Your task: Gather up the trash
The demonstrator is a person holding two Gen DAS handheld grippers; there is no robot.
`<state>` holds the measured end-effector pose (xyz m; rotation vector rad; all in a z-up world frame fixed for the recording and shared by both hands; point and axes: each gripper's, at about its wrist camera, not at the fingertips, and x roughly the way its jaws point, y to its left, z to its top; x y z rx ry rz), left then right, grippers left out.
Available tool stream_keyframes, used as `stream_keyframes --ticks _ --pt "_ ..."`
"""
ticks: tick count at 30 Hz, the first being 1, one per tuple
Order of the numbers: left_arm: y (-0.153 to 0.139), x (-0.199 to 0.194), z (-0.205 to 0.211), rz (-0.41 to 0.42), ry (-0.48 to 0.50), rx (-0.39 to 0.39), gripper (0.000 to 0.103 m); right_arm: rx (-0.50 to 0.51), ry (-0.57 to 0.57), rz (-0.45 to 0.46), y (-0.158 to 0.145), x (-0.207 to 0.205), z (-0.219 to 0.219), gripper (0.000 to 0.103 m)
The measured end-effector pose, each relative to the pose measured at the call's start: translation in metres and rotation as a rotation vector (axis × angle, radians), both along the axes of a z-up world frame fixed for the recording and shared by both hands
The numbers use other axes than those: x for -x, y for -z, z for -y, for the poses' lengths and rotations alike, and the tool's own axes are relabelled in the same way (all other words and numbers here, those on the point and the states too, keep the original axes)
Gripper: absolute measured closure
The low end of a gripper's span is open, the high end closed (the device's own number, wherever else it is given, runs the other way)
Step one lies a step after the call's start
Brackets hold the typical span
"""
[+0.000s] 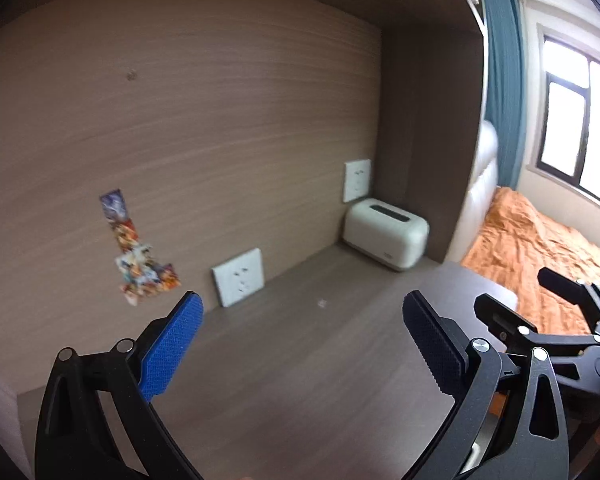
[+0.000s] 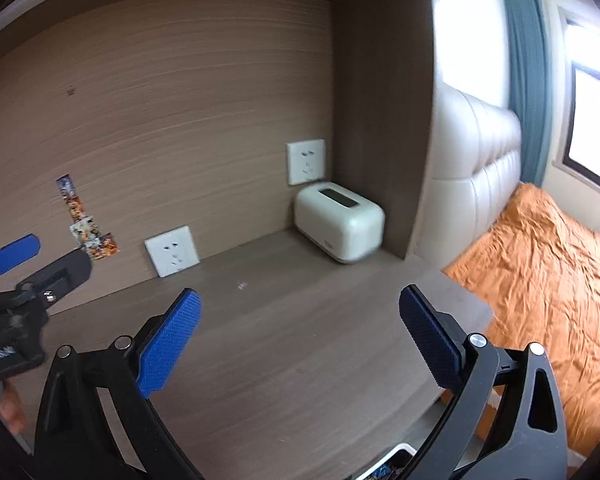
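A tiny pale scrap (image 1: pixel 322 303) lies on the brown desk top (image 1: pixel 284 360); it also shows in the right wrist view (image 2: pixel 242 285). My left gripper (image 1: pixel 300 344) is open and empty, held above the desk short of the scrap. My right gripper (image 2: pixel 300 340) is open and empty, also above the desk. The right gripper shows at the right of the left wrist view (image 1: pixel 512 304); the left gripper shows at the left of the right wrist view (image 2: pixel 40 264).
A cream box-shaped appliance (image 1: pixel 386 233) stands in the desk's back right corner. Two white sockets (image 1: pixel 239 277) and colourful stickers (image 1: pixel 140 256) are on the wooden back wall. A bed with an orange sheet (image 2: pixel 540 280) lies right of the desk, below a window.
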<state>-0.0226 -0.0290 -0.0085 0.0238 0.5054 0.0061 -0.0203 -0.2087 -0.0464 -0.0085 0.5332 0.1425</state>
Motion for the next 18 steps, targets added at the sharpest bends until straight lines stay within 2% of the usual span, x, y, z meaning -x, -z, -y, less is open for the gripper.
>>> stream_keyframes --ticks 8,12,15,18 --pt "0.006 -0.016 -0.018 -0.02 -0.014 0.014 0.005 0.014 0.037 -0.022 -0.002 -0.012 -0.021 0.004" --pt "0.012 -0.025 -0.027 -0.044 -0.011 0.052 0.005 0.021 0.058 -0.022 -0.002 -0.015 -0.025 0.004" --pt "0.017 -0.032 -0.032 -0.069 -0.004 0.087 0.005 -0.01 0.071 -0.014 -0.004 -0.016 -0.023 0.004" --pt "0.02 -0.035 -0.033 -0.079 -0.013 0.082 0.005 -0.038 0.073 0.001 -0.002 -0.016 -0.021 0.004"
